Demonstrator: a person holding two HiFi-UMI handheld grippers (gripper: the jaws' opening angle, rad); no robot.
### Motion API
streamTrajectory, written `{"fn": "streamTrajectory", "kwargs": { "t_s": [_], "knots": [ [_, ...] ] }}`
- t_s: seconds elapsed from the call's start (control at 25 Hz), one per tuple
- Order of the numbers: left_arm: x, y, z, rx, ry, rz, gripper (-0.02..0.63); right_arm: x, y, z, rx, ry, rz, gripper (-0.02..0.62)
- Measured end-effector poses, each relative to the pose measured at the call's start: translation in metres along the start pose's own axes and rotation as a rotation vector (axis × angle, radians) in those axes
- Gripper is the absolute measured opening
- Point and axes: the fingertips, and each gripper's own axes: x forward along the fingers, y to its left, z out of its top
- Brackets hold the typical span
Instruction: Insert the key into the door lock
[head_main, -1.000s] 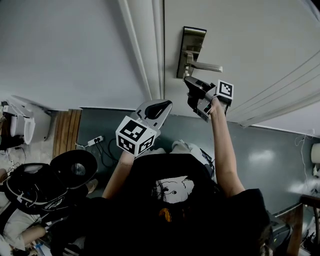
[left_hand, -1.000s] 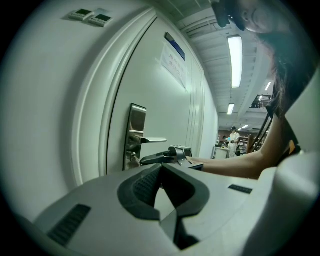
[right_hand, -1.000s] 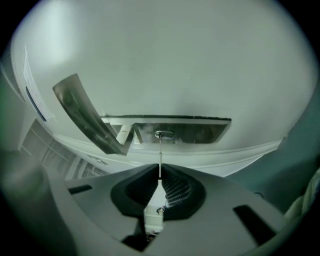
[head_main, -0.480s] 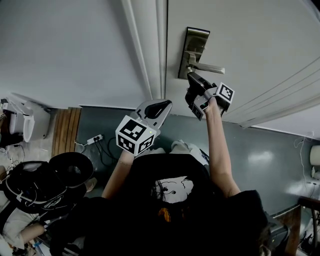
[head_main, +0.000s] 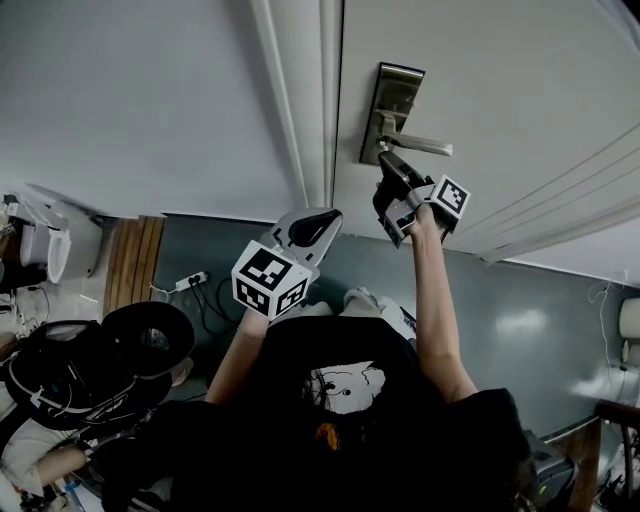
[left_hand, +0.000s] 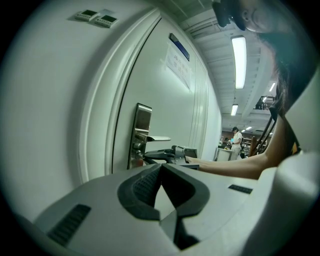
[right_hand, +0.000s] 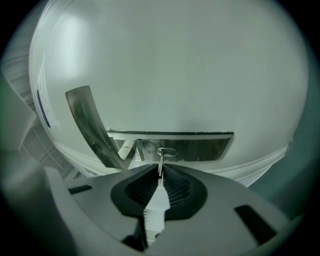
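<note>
Metal key clamped in right gripper fingers, blade pointing straight ahead of fingertips, tip at door lock keyhole. Left gripper fingers together, empty, apart from door.

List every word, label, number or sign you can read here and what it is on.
Nothing here can be read.
Notice on the door: print too blurred to read.
Square markers: black-and-white patterns only, no letters.
Shirt print: a drawing, no legible words.
</note>
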Motion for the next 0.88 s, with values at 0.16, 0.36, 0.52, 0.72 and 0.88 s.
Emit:
{"fn": "streamTrajectory", "kwargs": {
  "t_s": [0.16, 0.36, 0.52, 0.72, 0.88],
  "knots": [
    [-0.005, 0.000, -0.002, -0.006, 0.004, 0.008, 0.009, -0.006, 0.002, -0.001, -0.066, -0.005, -0.038, 0.020],
    [-0.020, -0.010, -0.004, -0.004, 0.001, 0.013, 0.009, -0.026, 0.011, -0.025, -0.154, 0.037, -0.067, 0.020],
    [-0.032, -0.020, -0.008, -0.011, -0.003, 0.001, 0.009, -0.049, 0.012, -0.049, -0.189, 0.058, -0.081, 0.020],
    [-0.024, -0.010, -0.013, -0.046, 0.024, -0.011, 0.009, -0.056, 0.010, -0.060, -0.225, 0.089, -0.112, 0.020],
    [-0.036, -0.010, -0.027, -0.065, 0.036, -0.017, 0.009, -0.080, 0.007, -0.084, -0.275, 0.106, -0.144, 0.020]
  ]
}}
